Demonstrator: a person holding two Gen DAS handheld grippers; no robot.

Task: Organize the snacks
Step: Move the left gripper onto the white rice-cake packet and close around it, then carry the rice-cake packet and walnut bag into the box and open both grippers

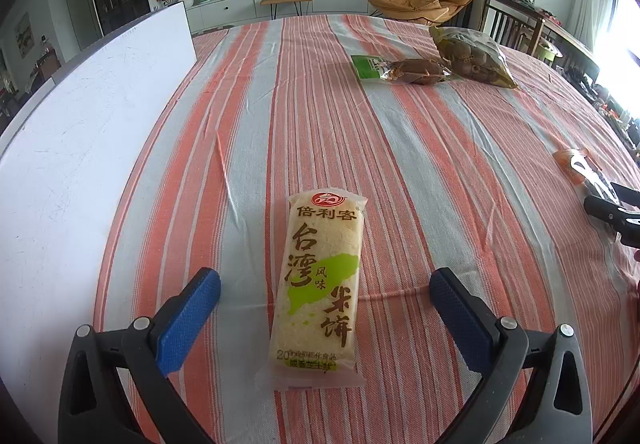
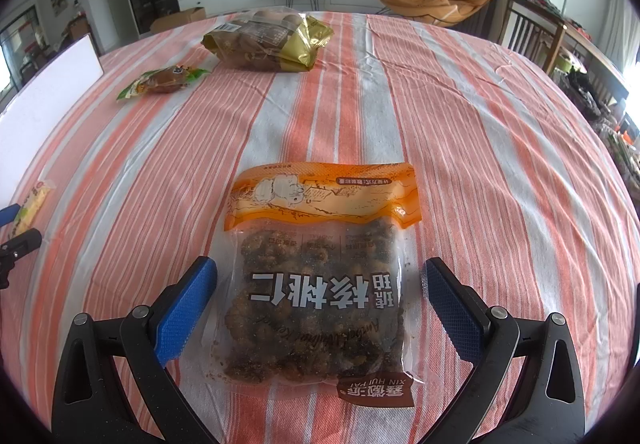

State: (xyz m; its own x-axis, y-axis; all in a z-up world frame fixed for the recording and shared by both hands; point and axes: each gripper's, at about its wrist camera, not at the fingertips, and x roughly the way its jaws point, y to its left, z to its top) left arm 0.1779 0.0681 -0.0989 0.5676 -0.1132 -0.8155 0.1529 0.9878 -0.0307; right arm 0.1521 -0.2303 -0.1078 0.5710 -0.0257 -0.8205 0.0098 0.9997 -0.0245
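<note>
In the left wrist view a pale yellow rice cracker packet (image 1: 320, 284) lies lengthwise on the striped tablecloth (image 1: 420, 164). My left gripper (image 1: 325, 278) is open wide, its blue pads (image 1: 192, 316) standing apart from the packet on both sides. In the right wrist view a clear walnut bag with an orange top (image 2: 320, 284) lies flat between the pads of my right gripper (image 2: 318, 272), which is open and does not press on it. Each gripper shows at the edge of the other's view: the right gripper (image 1: 612, 204) and the left gripper (image 2: 16, 228).
A small green-ended packet with a brown snack (image 2: 164, 82) and a gold bag of round snacks (image 2: 268, 40) lie at the far side of the table. A white board (image 1: 80, 104) runs along the left edge. Chairs and a television stand beyond the table.
</note>
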